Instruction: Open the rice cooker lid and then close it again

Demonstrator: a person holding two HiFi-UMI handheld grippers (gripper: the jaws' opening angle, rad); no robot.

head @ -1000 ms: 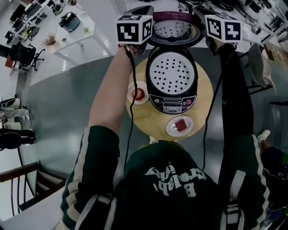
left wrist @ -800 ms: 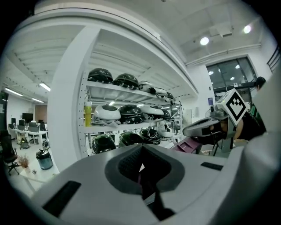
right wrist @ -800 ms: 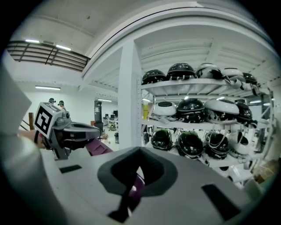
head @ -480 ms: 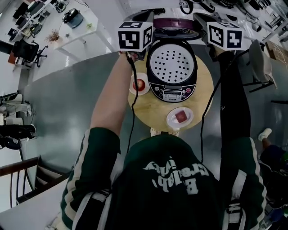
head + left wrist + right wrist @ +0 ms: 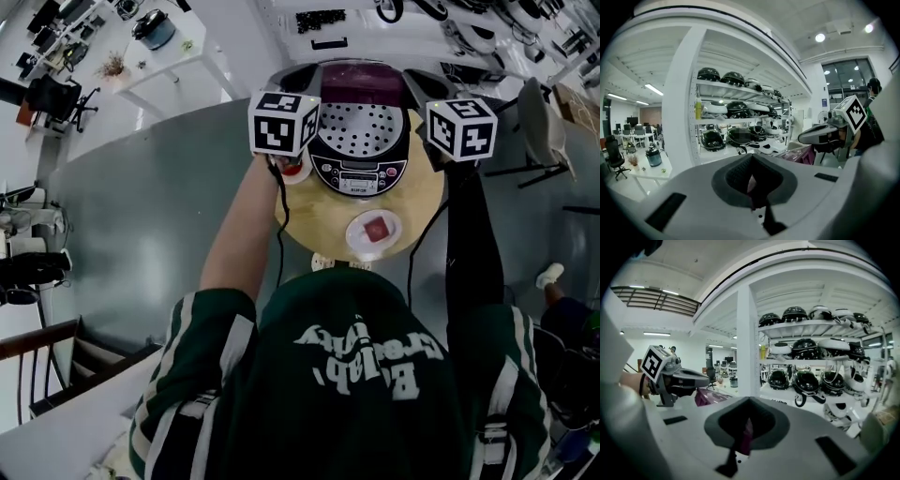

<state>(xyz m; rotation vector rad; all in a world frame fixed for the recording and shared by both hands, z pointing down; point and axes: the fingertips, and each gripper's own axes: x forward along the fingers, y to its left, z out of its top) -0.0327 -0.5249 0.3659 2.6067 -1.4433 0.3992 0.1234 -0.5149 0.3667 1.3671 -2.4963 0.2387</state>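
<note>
The rice cooker [image 5: 360, 169] stands on a round wooden table [image 5: 319, 220]. Its purple lid [image 5: 361, 82] hangs tilted, partly lowered over the perforated inner tray [image 5: 361, 129]. My left gripper [image 5: 298, 79] is at the lid's left edge and my right gripper [image 5: 424, 82] at its right edge; I cannot tell whether they touch it. In the left gripper view the jaws of the left gripper [image 5: 752, 164] meet, with the purple lid [image 5: 806, 154] and the right gripper [image 5: 825, 133] beyond. The right gripper [image 5: 744, 411] is shut too, facing the lid [image 5: 710, 397].
A small plate with a red square piece [image 5: 373, 230] sits in front of the cooker. Another plate with a red round item [image 5: 292, 171] lies at the cooker's left, mostly under the left marker cube. Shelves of helmets [image 5: 806, 376] stand behind the table.
The lid has swung from fully open back down toward the cooker, so its purple top now shows. Both grippers came toward me and down with it.
</note>
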